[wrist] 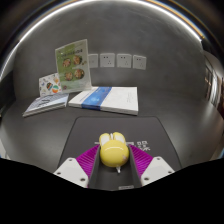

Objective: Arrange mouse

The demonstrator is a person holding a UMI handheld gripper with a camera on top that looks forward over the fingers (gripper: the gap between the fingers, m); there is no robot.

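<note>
Standing card: a green-and-white printed card stands upright at the far left of the grey table, near the wall; what is printed on it I cannot read.

Leaflets: a flat light booklet lies on the table just in front of that card, with a smaller printed sheet leaning behind it.

Book: a white book with a blue band along its spine side lies flat just right of the booklet, beyond the far edge of the mat.

Wall plates: three pale square plates sit in a row on the grey wall, above the book.

Mat: a dark grey rectangular mouse mat lies on the table's near side, its far edge close to the book.

Mouse: the small rounded yellow mouse sits over the near part of the mat, between my fingers.

My tongs: the gripper has its purple-padded fingers drawn in against both flanks of the mouse, so I judge it clamped on the mouse; whether the mouse is lifted or resting on the mat I cannot tell.

Step in hand: I judge I am carrying or placing the mouse on the mat.

Next move: I should settle it squarely on the mat, away from its edges, then spread the fingers evenly so it does not twist as I back off.
</note>
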